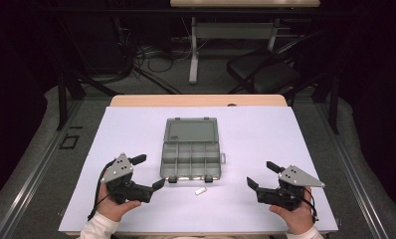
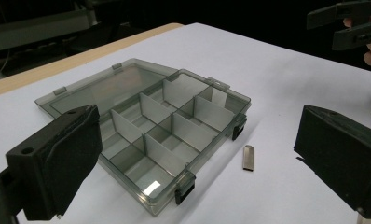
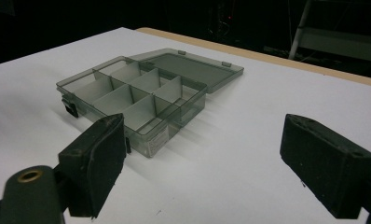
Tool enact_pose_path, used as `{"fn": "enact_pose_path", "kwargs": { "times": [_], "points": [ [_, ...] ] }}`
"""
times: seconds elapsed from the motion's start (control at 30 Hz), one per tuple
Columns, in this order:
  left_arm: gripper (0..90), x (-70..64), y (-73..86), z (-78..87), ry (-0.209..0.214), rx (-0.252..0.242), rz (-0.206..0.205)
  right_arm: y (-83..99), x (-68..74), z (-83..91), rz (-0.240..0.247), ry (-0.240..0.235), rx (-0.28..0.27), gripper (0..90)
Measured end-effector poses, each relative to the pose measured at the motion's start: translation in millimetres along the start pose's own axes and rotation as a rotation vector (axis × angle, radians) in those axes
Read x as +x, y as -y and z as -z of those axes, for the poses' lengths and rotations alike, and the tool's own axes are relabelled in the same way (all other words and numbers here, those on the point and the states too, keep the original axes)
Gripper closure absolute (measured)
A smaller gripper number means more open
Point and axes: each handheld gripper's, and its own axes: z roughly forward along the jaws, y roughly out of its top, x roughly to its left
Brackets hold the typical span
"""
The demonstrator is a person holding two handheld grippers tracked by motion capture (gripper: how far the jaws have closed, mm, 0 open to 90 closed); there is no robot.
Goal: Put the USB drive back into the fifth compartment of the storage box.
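A smoky clear organizer box (image 1: 191, 159) lies open mid-table, its lid (image 1: 191, 130) folded flat toward the far side and its compartments empty. A small flat grey divider strip (image 1: 200, 190) lies loose on the table just in front of the box. In the left gripper view the strip (image 2: 248, 157) rests beside the box's (image 2: 146, 135) latch corner. My left gripper (image 1: 148, 172) is open at the box's near left corner and holds nothing. My right gripper (image 1: 261, 174) is open to the right of the box (image 3: 132, 93), also with nothing in it.
The white table top (image 1: 265, 134) has bare room on both sides of the box. Beyond the far edge are a black chair (image 1: 265, 72), a table leg (image 1: 193, 50) and cables on the floor.
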Motion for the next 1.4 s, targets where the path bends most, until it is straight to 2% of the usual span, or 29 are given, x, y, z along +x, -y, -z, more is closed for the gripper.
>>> {"fn": "enact_pose_path", "kwargs": {
  "times": [0.17,0.6,0.8,1.07,1.4],
  "points": [
    [0.8,-3.5,-1.8,-3.0,0.006,0.021,0.001,0.5,1.3,0.3,-0.004,-0.003,0.008,14.2],
    [3.1,-14.5,-10.4,-20.4,0.066,0.068,0.002,-1.6,2.3,-3.7,-0.004,-0.023,0.012,14.4],
    [3.6,-17.6,-16.5,-26.9,0.081,0.09,0.009,-2.1,1.6,-3.3,-0.008,-0.027,0.008,14.4],
    [5.2,-16.8,-26.1,-33.8,0.082,0.107,0.025,-3.0,2.2,-3.1,-0.006,-0.032,0.013,14.5],
    [7.8,-17.5,-34.5,-44.7,0.083,0.145,0.017,-2.6,2.0,-3.3,-0.007,-0.037,0.014,14.6]
  ]
}}
